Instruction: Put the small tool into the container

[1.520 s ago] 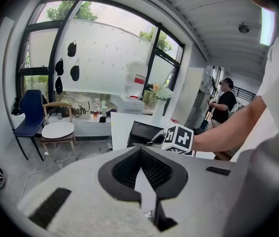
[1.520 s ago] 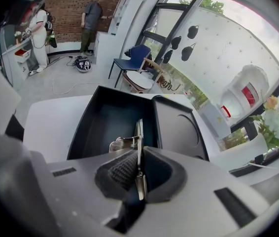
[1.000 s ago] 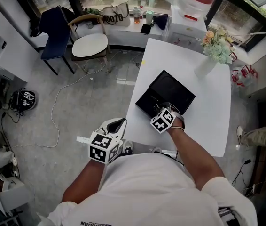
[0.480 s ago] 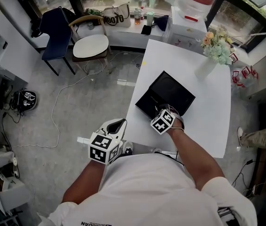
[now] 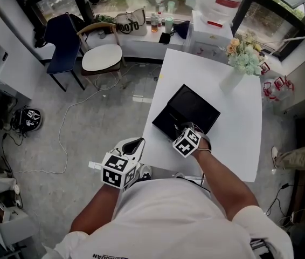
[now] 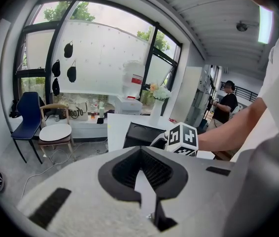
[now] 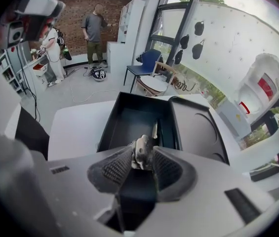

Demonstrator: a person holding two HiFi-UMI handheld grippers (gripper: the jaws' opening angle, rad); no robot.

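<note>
A black open box (image 5: 195, 104) lies on the white table (image 5: 233, 123), its lid (image 7: 198, 127) flat beside it. In the right gripper view the box (image 7: 129, 117) sits just ahead, with a thin tool lying inside along its right wall. My right gripper (image 7: 140, 158) hovers over the box's near end. Its jaws are opening, with a small metal tool (image 7: 142, 149) between the pads. In the head view its marker cube (image 5: 187, 142) hides the jaws. My left gripper (image 5: 133, 143) hangs off the table's left edge, shut and empty (image 6: 139, 152).
A vase of flowers (image 5: 238, 58) stands at the table's far right corner. A white round-seat chair (image 5: 103, 55) and a blue chair (image 5: 61, 36) stand on the floor to the left, where a cable (image 5: 66, 128) trails. People stand further off in the room (image 7: 95, 26).
The right gripper has stayed over the box's near end and the left gripper has not moved. The whole scene has slid slightly left in the head view.
</note>
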